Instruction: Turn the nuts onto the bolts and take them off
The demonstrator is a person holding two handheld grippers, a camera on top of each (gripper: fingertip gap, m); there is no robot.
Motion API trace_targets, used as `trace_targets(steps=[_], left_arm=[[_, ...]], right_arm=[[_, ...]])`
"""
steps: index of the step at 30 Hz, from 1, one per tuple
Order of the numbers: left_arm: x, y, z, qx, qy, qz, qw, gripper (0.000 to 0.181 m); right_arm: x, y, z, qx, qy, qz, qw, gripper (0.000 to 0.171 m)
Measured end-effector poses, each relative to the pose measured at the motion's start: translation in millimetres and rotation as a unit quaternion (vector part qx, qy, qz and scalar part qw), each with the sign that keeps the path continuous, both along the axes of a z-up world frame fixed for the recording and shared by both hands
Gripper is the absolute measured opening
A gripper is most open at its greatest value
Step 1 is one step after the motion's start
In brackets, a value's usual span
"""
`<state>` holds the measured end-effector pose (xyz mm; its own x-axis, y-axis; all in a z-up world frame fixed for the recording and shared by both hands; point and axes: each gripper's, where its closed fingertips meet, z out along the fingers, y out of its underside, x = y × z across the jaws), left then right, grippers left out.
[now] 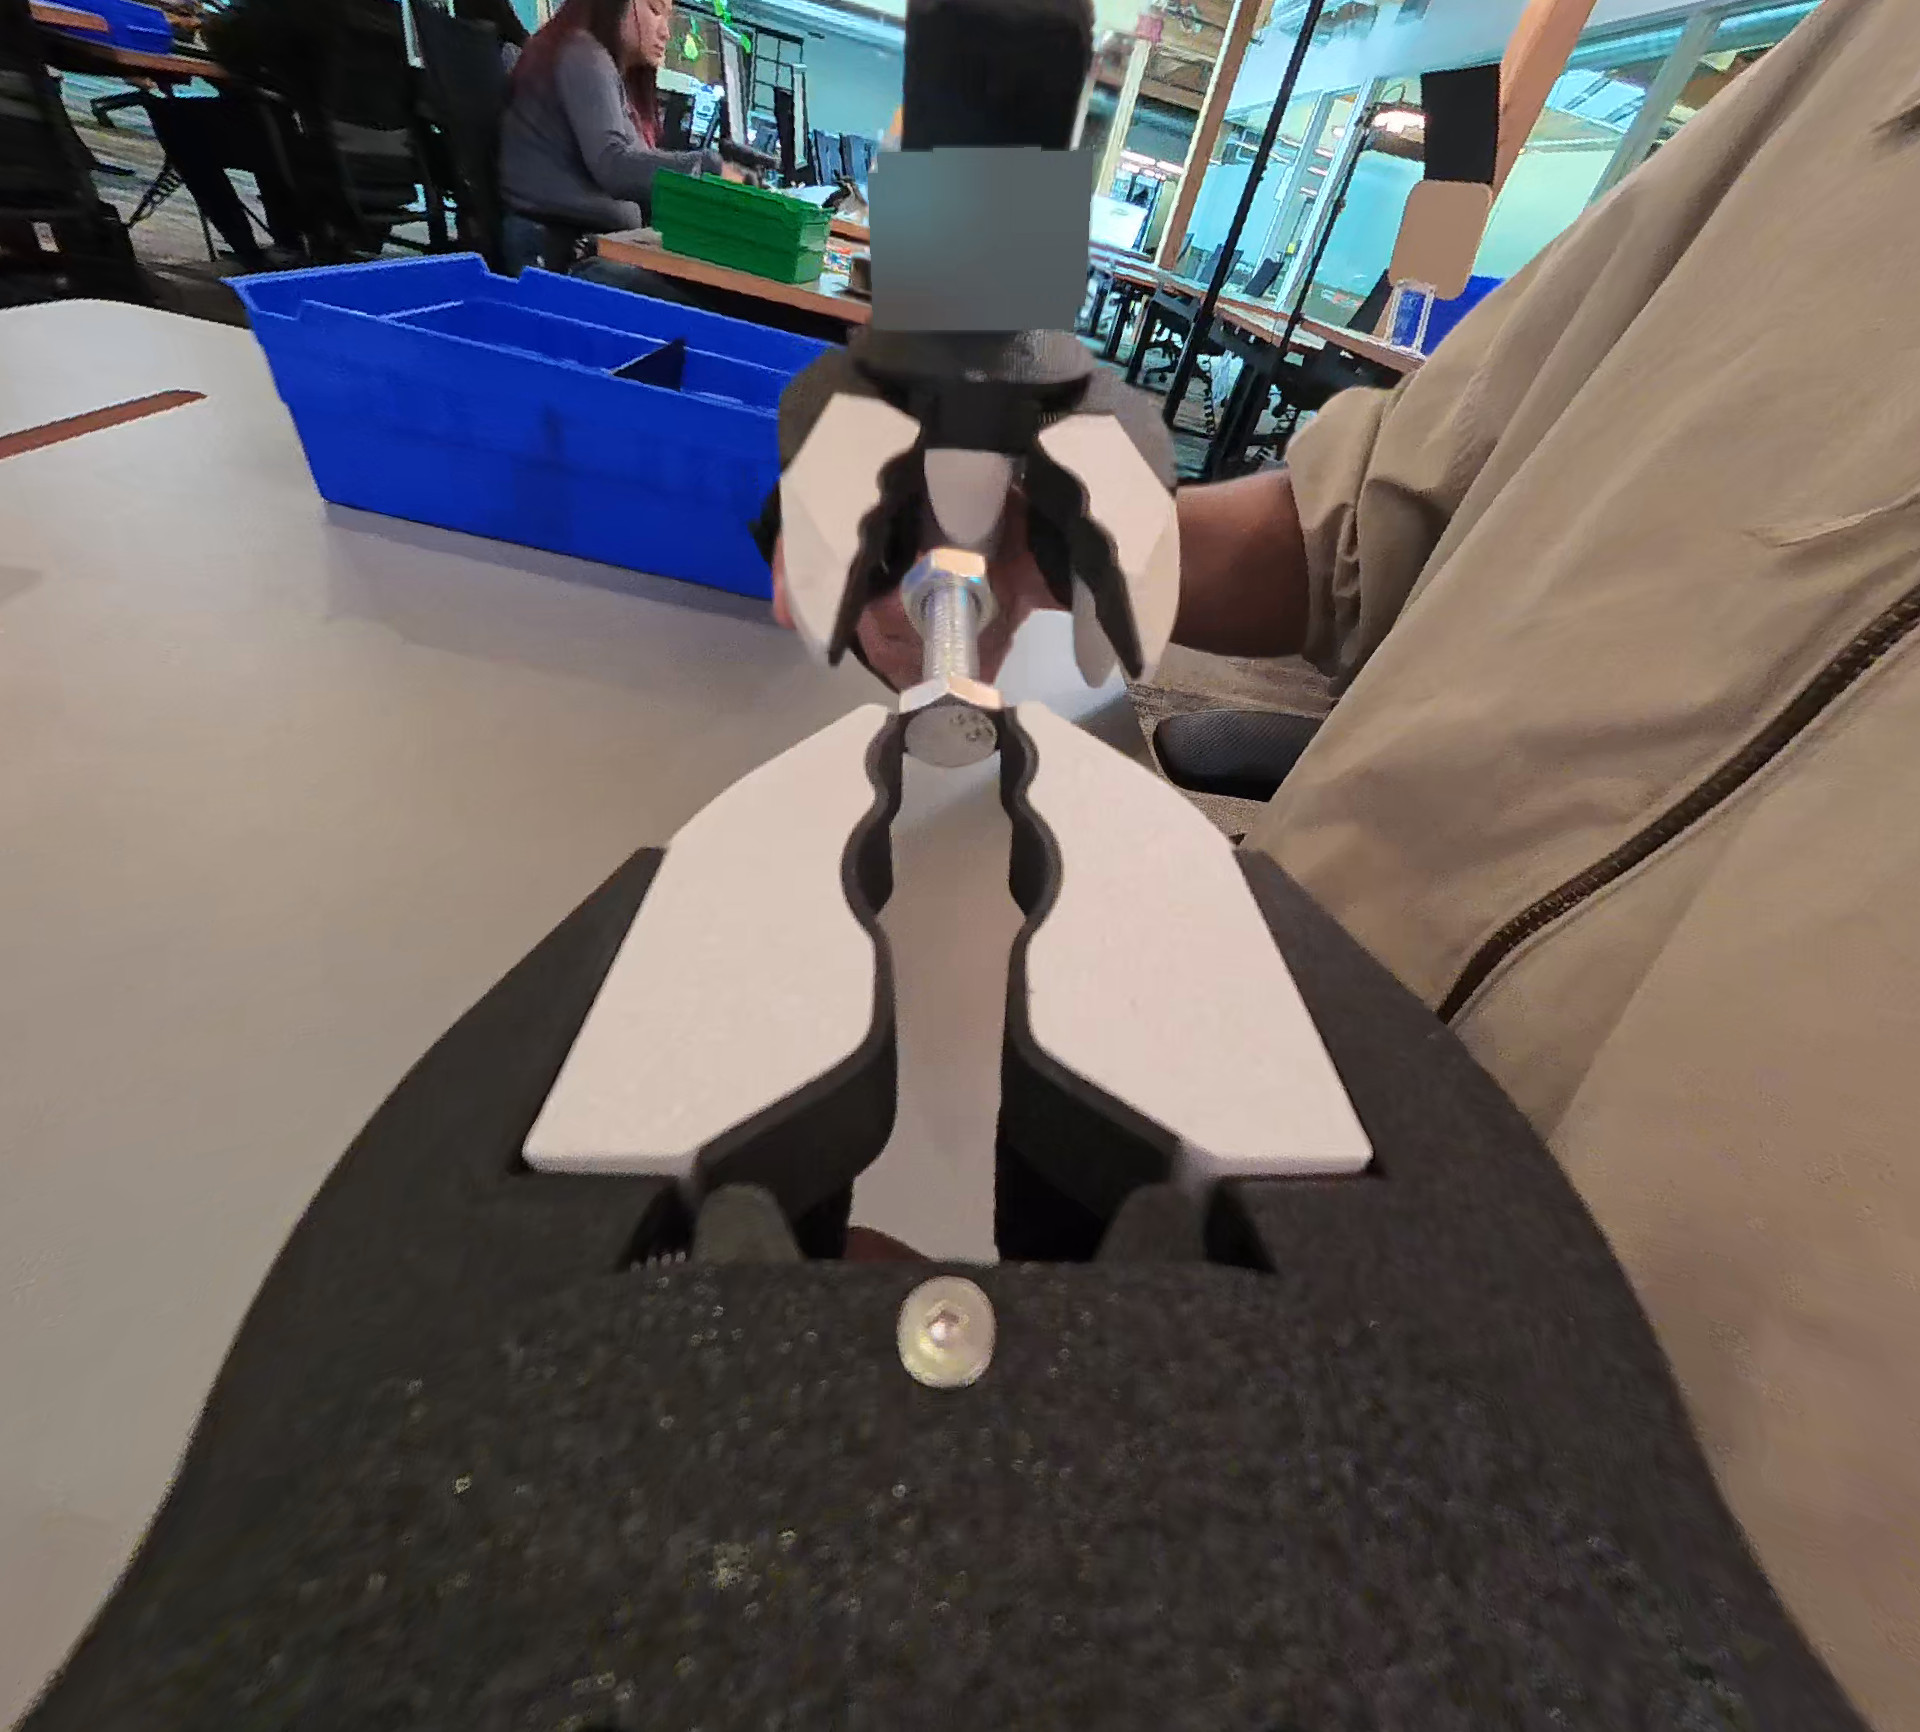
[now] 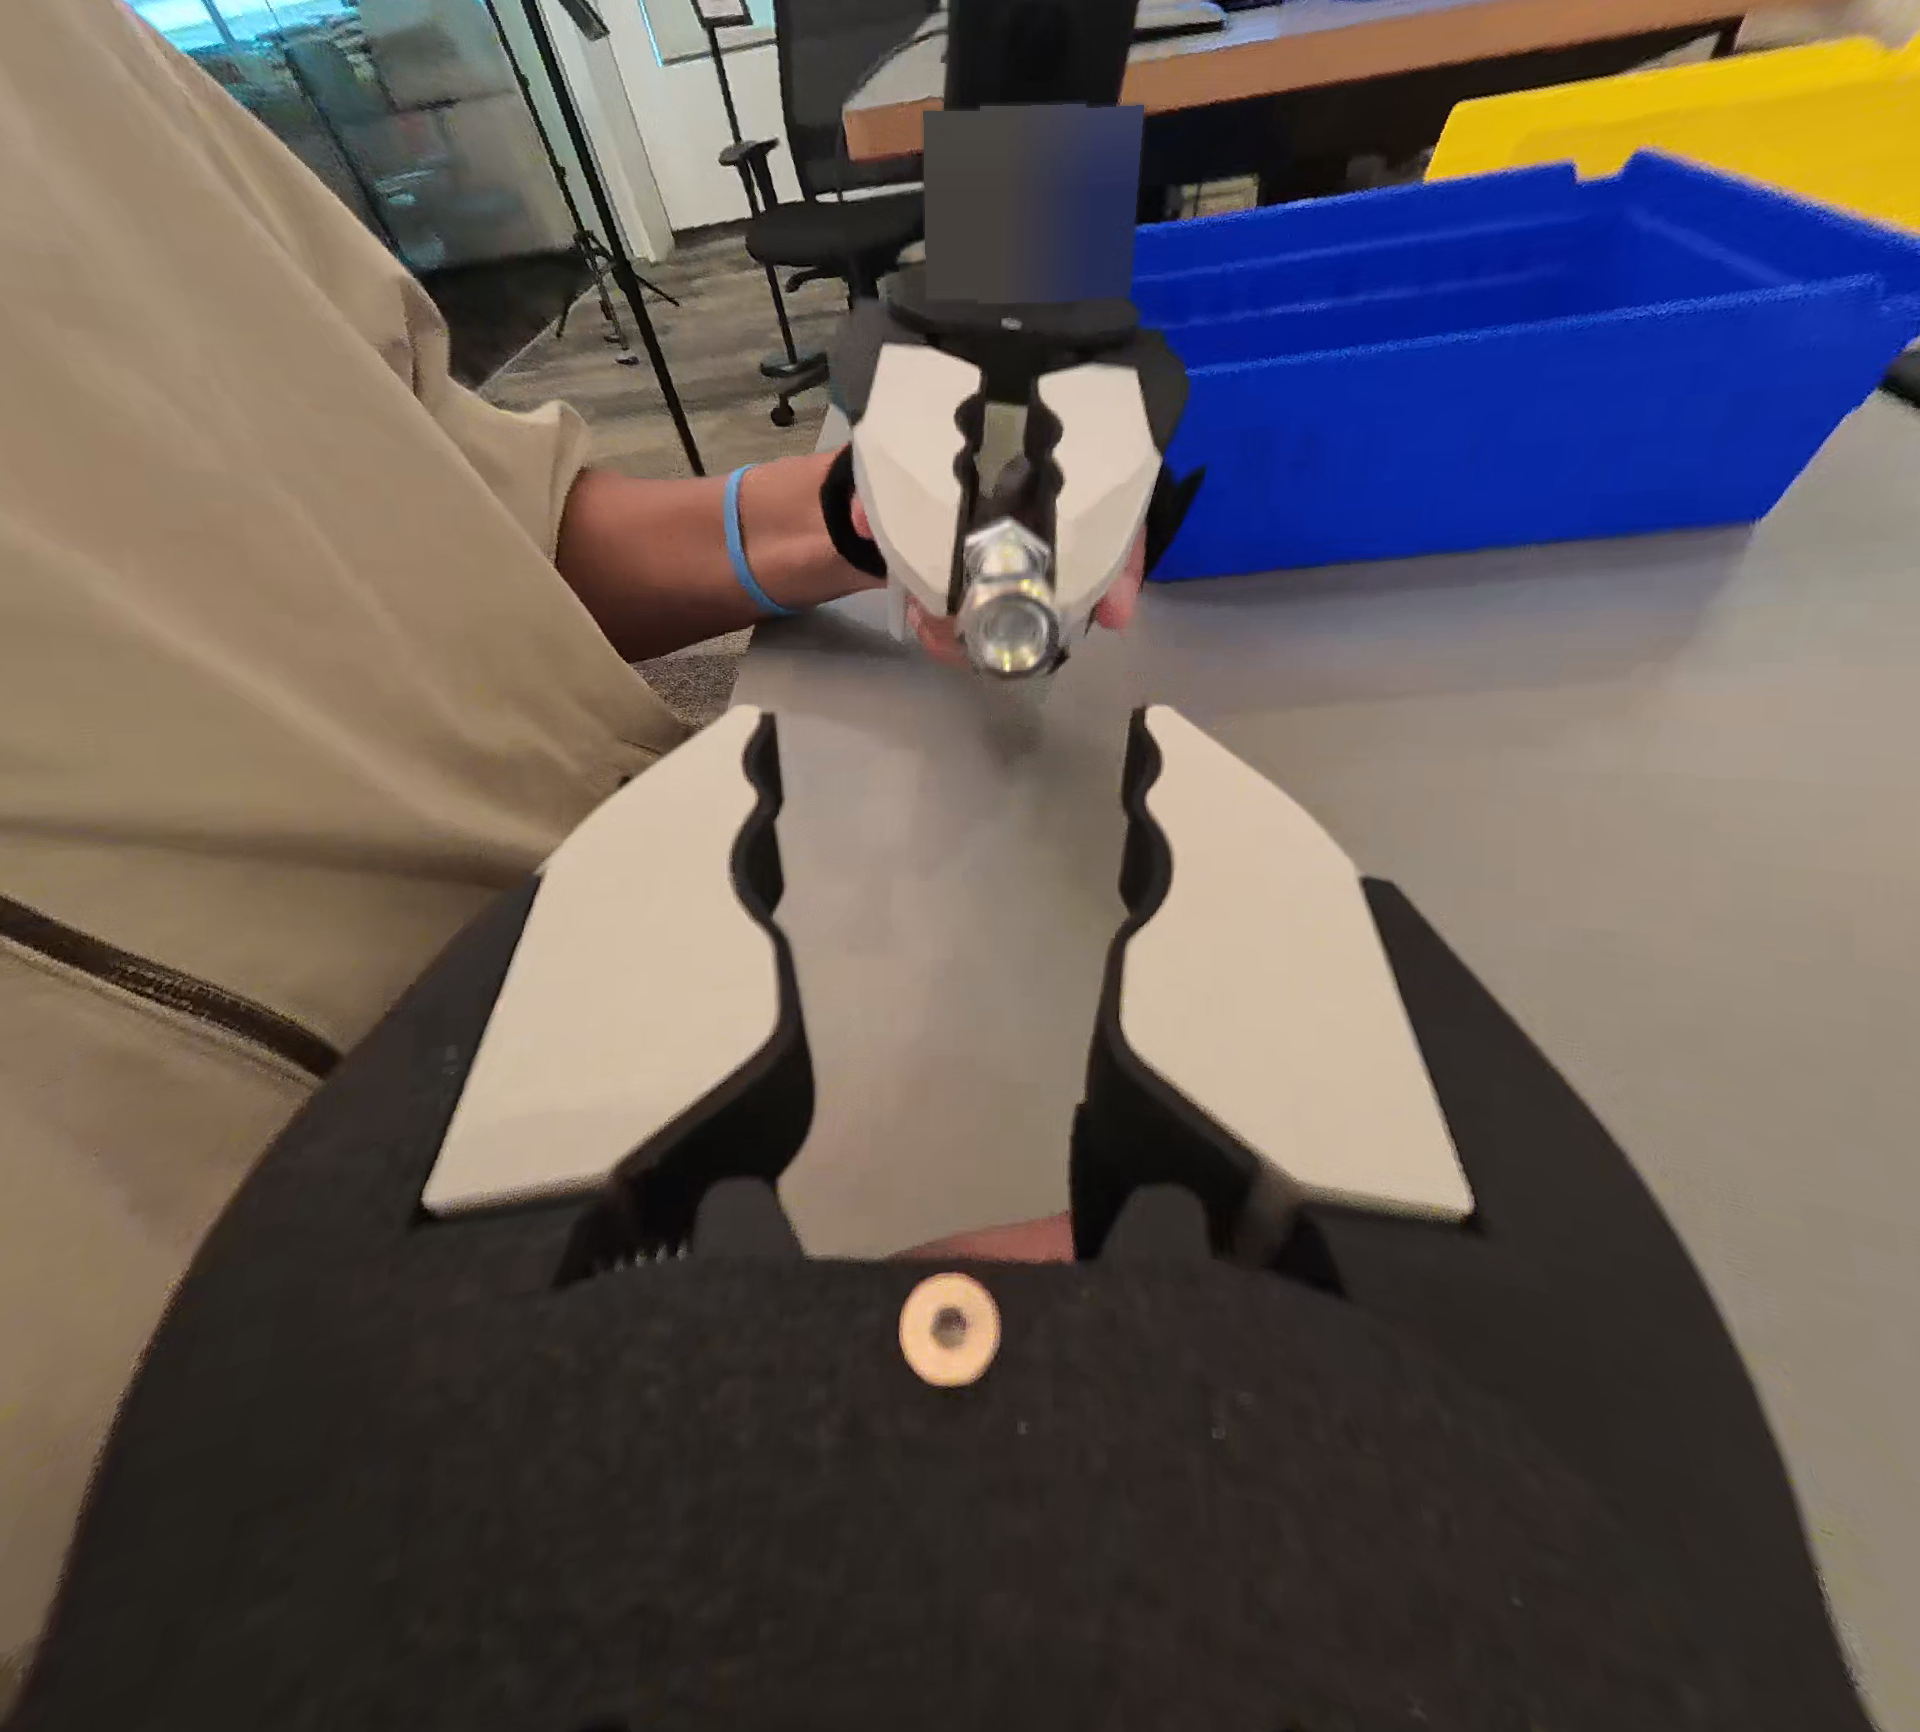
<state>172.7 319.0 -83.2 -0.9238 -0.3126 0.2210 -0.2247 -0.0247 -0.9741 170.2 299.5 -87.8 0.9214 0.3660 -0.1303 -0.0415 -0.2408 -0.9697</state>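
Gripping one bolt (image 1: pixel 948 643) by its hex head, your left gripper (image 1: pixel 948 732) has its fingers pressed against the head's sides, shaft pointing away toward the other tool. One nut (image 1: pixel 951 579) sits near the far end of the thread, touching nothing but the bolt in the right wrist view. Your right gripper (image 2: pixel 951 726) faces it with fingers spread wide, nothing between them, the bolt's tip just ahead. One blue bin (image 1: pixel 520 404) sits far left on the grey table (image 1: pixel 312 747), a second blue stack and one yellow bin (image 2: pixel 1714 113) beyond. Two people sit at desks far left in an open office; your tan jacket (image 1: pixel 1610 643) fills the right.
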Motion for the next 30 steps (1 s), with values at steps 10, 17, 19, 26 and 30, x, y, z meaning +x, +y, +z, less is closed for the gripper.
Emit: trace_targets(steps=[10, 17, 19, 26, 30], left_arm=[[2, -2, -9, 0.017, 0.005, 0.0, 1.0, 0.017], [4, -1, -9, 0.019, 0.0, 0.008, 1.0, 0.017], [5, 0, -12, 0.024, 0.002, 0.011, 1.0, 0.017], [6, 0, -14, 0.028, 0.006, 0.012, 1.0, 0.017], [6, 1, -11, 0.024, 0.003, 0.013, 1.0, 0.017]], right_arm=[[-9, 6, 27, 0.062, -0.019, -0.007, 0.998, 0.059], [3, 5, 7, 0.003, 0.028, -0.036, 0.999, 0.055], [-2, 3, 3, 0.006, 0.043, -0.03, 0.999, 0.054], [2, 6, 22, 0.055, 0.012, -0.049, 0.997, 0.054], [4, 6, 0, 0.007, 0.027, -0.046, 0.999, 0.052]])
